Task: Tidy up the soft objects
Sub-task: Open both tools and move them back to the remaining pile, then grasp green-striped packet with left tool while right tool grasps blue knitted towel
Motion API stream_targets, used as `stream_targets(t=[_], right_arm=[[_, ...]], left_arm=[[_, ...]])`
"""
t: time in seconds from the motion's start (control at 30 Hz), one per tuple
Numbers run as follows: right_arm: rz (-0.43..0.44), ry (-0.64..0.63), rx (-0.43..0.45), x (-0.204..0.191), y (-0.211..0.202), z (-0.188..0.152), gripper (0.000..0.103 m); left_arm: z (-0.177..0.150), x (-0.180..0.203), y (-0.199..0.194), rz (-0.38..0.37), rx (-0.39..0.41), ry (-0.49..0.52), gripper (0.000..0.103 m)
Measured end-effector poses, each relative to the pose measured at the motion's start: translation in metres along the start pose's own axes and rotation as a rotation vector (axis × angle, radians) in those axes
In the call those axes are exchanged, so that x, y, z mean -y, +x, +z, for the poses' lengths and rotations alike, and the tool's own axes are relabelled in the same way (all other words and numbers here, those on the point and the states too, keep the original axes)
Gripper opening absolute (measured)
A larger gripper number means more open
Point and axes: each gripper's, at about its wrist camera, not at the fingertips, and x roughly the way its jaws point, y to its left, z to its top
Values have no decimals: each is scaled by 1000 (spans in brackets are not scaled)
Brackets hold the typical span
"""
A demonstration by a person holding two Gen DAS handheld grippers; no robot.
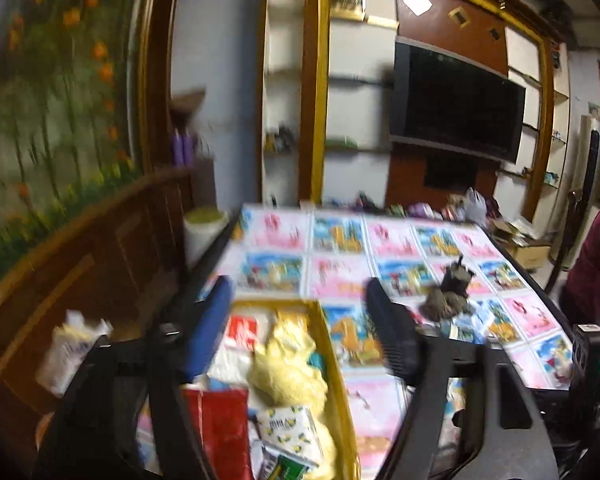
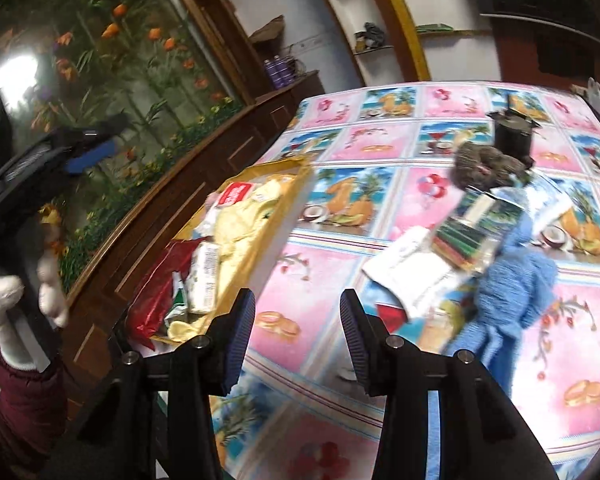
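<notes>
A gold box (image 1: 329,344) (image 2: 288,200) at the table's left edge holds a yellow soft cloth (image 1: 288,368) (image 2: 240,232), a red packet (image 1: 220,420) and a tissue pack (image 1: 288,432). My left gripper (image 1: 298,284) hangs open above the box, with nothing between its fingers. My right gripper (image 2: 296,300) is open over the patterned tablecloth (image 2: 332,208), also with nothing in it. To its right lie a white folded cloth (image 2: 412,268), a striped pack (image 2: 464,236) and a blue knit piece (image 2: 516,280). Farther back sits a grey-brown fuzzy item (image 2: 484,168) (image 1: 440,306).
A small black object (image 2: 512,132) stands by the fuzzy item. A wooden sideboard (image 1: 100,256) runs along the table's left side, with a white jar (image 1: 204,232) at its end. A white-gloved hand (image 2: 4,304) shows at the left. A television (image 1: 456,108) hangs on the far wall.
</notes>
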Motion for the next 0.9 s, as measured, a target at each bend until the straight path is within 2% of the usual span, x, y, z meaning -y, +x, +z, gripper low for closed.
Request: stream_targets(t=[0.03, 0.07, 0.1, 0.13, 0.17, 0.27, 0.43, 0.67, 0.9], right_arm=[[-2, 17, 6, 5, -2, -1, 44], [-3, 32, 11, 11, -3, -2, 44], [-4, 47, 13, 16, -5, -3, 44], [-6, 58, 13, 20, -5, -4, 44], [-7, 66, 14, 24, -6, -5, 44], [-13, 78, 21, 32, -11, -9, 44], [-34, 107, 34, 50, -20, -14, 44], [-61, 171, 43, 81, -29, -19, 44], [-80, 222, 39, 104, -34, -22, 44]], left_arm=[[-2, 3, -2, -4, -2, -11, 103], [-7, 6, 0, -41, -40, -24, 103], [-13, 12, 7, -76, -110, -28, 103], [-22, 21, 14, -83, -178, -21, 103], [-29, 29, 17, -75, -202, -8, 103], [-47, 58, 19, -23, -187, 70, 103], [-59, 89, 22, -71, -219, 105, 103], [-66, 115, 35, -42, -269, 162, 103], [-75, 131, 51, -45, -305, 193, 103]])
